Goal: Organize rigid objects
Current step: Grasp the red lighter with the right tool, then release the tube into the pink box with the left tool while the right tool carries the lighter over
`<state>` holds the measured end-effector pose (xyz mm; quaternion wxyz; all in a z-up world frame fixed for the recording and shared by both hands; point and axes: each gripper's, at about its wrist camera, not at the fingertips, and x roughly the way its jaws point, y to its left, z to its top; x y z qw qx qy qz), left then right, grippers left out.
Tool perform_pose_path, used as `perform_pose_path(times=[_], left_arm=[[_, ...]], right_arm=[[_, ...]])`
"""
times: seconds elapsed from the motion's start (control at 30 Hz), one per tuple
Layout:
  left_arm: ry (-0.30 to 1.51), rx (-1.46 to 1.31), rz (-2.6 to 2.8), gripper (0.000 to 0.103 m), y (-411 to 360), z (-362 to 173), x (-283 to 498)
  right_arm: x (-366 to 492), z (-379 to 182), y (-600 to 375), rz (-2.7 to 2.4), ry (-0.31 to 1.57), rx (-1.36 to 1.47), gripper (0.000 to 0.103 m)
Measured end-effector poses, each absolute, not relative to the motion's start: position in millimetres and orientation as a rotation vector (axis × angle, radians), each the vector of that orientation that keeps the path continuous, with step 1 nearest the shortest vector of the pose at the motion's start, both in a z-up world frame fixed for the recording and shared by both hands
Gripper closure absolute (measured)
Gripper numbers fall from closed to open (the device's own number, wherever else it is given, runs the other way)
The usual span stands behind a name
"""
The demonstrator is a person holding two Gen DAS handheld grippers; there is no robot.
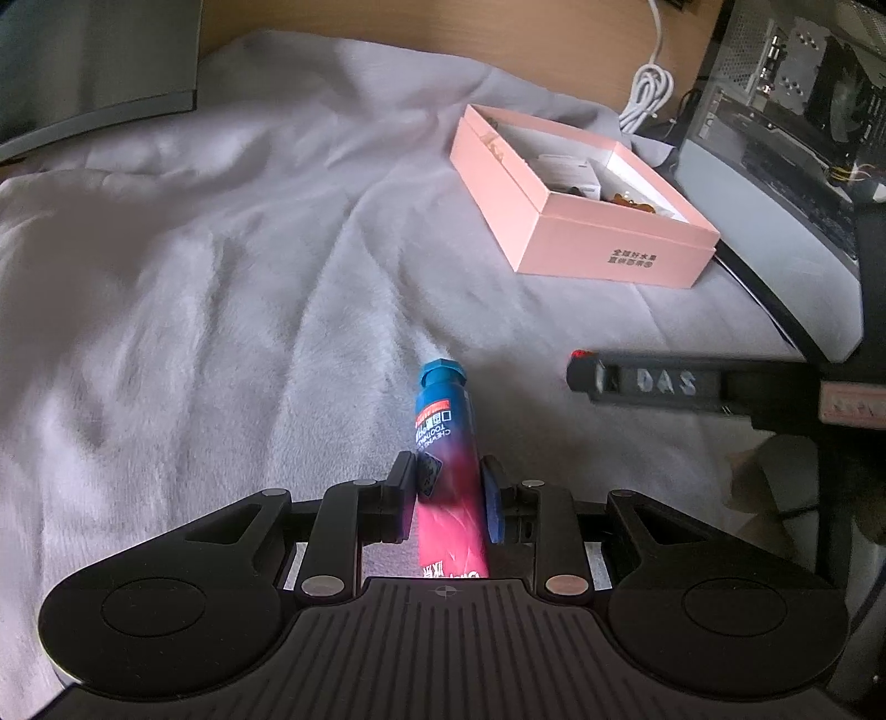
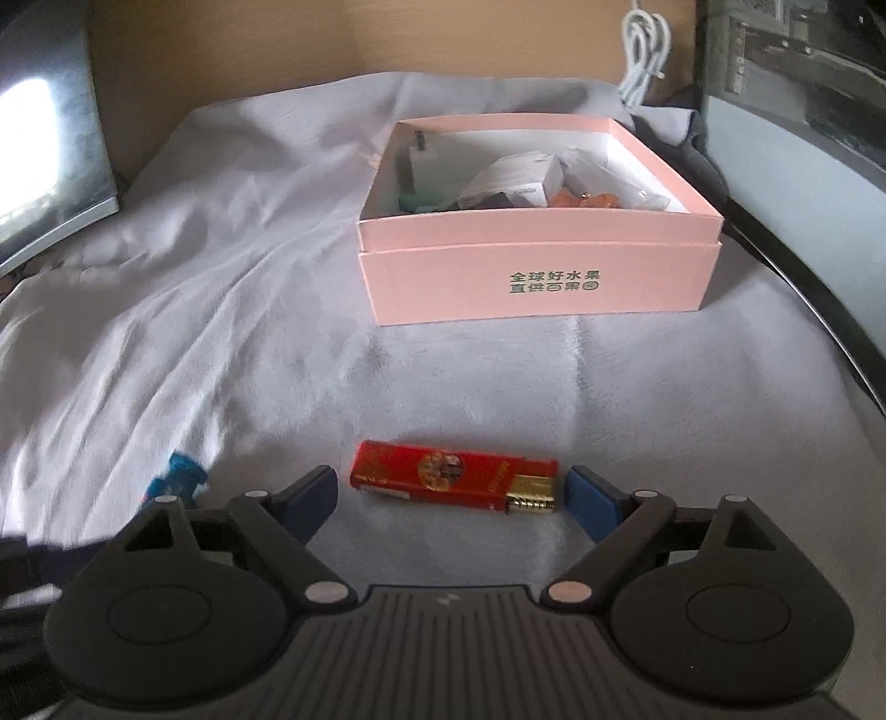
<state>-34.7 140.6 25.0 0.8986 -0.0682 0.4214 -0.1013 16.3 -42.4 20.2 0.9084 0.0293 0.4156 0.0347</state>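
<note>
My left gripper (image 1: pixel 449 483) is shut on a pink and blue toothpaste tube (image 1: pixel 447 443), whose blue cap points away over the grey cloth. The tube's cap (image 2: pixel 178 475) also shows at the lower left of the right wrist view. My right gripper (image 2: pixel 451 495) stands open, wide apart, with a red lighter (image 2: pixel 453 477) lying crosswise on the cloth between its fingers, the pads not touching it. An open pink box (image 2: pixel 540 279) holding several small items stands beyond the lighter; in the left wrist view the pink box (image 1: pixel 609 246) is at the far right. One finger of the right gripper (image 1: pixel 653 382) shows there too.
A wrinkled grey cloth (image 1: pixel 221 310) covers the surface. A computer case (image 1: pixel 775 138) stands at the right, a coiled white cable (image 2: pixel 642 50) behind the box, and a monitor (image 2: pixel 44 155) at the left edge.
</note>
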Motion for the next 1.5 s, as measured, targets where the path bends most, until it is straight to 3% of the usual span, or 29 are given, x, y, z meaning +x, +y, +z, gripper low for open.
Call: perform_pose_path(times=[0.1, 0.2, 0.77, 1.13, 1.5], left_arm=[[0.878, -0.145, -0.205, 0.074, 139.4, 25.8, -31.6], [0.876, -0.151, -0.196, 0.074, 139.2, 25.2, -26.0], [0.855, -0.011, -0.304, 0.082, 119.6, 33.5, -41.4], [0.672, -0.053, -0.407, 0.083, 80.7, 111.5, -10.5], [0.493, -0.017, -0.438, 0.083, 37.9, 199.9, 72.7]], right_arm=[[23.4, 19.5, -34.0, 0.025, 0.876, 0.039, 0.013], [23.3, 20.4, -25.9, 0.043, 0.879, -0.040, 0.021], [-19.5, 49.7, -91.0, 0.202, 0.772, -0.287, 0.021], [-9.5, 116.6, -123.1, 0.261, 0.574, -0.302, 0.021], [54.4, 171.9, -131.7, 0.246, 0.390, -0.320, 0.021]])
